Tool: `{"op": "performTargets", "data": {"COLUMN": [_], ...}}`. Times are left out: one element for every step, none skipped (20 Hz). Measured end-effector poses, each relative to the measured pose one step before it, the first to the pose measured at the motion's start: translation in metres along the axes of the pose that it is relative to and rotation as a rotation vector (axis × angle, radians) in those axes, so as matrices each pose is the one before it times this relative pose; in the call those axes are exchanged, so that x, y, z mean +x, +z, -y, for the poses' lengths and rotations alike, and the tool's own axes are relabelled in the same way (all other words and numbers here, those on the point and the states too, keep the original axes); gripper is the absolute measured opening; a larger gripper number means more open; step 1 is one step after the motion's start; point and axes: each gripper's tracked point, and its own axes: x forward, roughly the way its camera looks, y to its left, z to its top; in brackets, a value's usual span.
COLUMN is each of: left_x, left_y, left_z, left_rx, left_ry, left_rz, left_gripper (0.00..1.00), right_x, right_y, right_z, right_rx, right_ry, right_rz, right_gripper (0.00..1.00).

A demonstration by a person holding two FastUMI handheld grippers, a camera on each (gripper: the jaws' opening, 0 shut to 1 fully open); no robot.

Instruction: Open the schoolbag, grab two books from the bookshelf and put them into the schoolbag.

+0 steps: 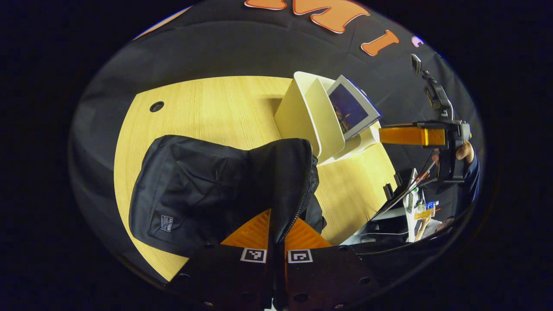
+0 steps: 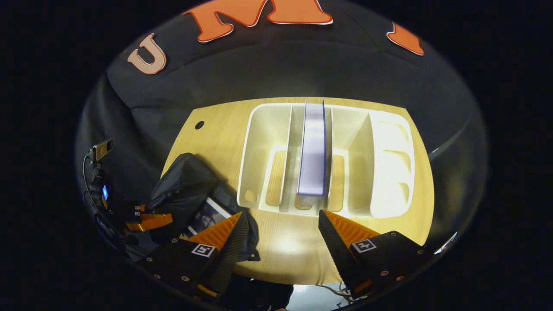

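Note:
The black schoolbag lies on the wooden table. My left gripper is shut on the bag's flap beside the zipper and holds it up. In the right gripper view the schoolbag gapes open at the left, with a book showing inside and the left gripper at its edge. One book stands upright in the middle slot of the white bookshelf. My right gripper is open just in front of that book, with nothing between its fingers. From the left gripper view, the bookshelf, its book and the right gripper sit at the right.
A round cable hole is in the table's far left corner. A hand holds the right gripper beyond the table's right edge. Below it lies clutter with cables. Bare wood runs between bag and shelf.

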Motion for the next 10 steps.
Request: {"op": "performTargets", "data": {"left_x": [-0.00017,0.00078,-0.00060,-0.00003,-0.00019,-0.00114,-0.00048,0.00084,0.00028,0.00049], "left_y": [-0.00002,0.00015,-0.00012,0.00004,-0.00007,0.00119,0.00039,-0.00081,-0.00074,0.00016], "left_z": [-0.00113,-0.00119,-0.00141,-0.00077,0.00070,-0.00079,-0.00073,-0.00051,-0.00008,-0.00045], "left_rx": [-0.00179,-0.00326,-0.00371,-0.00589,-0.00653,-0.00481,-0.00774,-0.00514,-0.00877,-0.00518], "left_ry": [0.00196,0.00744,0.00616,0.00353,-0.00019,0.00164,0.00383,0.00335,0.00419,0.00214], "left_rz": [-0.00140,0.00223,-0.00093,0.00120,-0.00146,0.00140,-0.00070,0.00136,0.00067,0.00227], "left_gripper": [0.04,0.04,0.04,0.04,0.04,0.04,0.04,0.04,0.04,0.04], "right_x": [0.00135,0.00227,0.00263,0.00200,0.00298,0.00374,0.00435,0.00447,0.00546,0.00432], "right_y": [0.00781,0.00667,0.00707,0.00733,0.00648,0.00442,0.00556,0.00342,0.00334,0.00193], "right_z": [0.00358,0.00097,0.00060,0.00181,0.00140,0.00160,0.00331,0.00430,0.00442,0.00213], "right_rx": [-0.01181,-0.01067,-0.00808,-0.00386,0.00030,0.00419,0.00267,-0.00266,-0.00398,0.00177], "right_ry": [-0.00693,-0.00295,0.00328,0.00220,0.00419,-0.00110,-0.00514,-0.01478,-0.00858,-0.00854], "right_rz": [-0.00482,-0.00583,-0.00452,-0.00701,-0.00622,-0.00951,-0.00682,-0.00686,-0.00792,-0.01225], "right_gripper": [0.98,0.99,0.98,0.98,0.98,0.99,0.99,0.99,0.98,0.98]}}
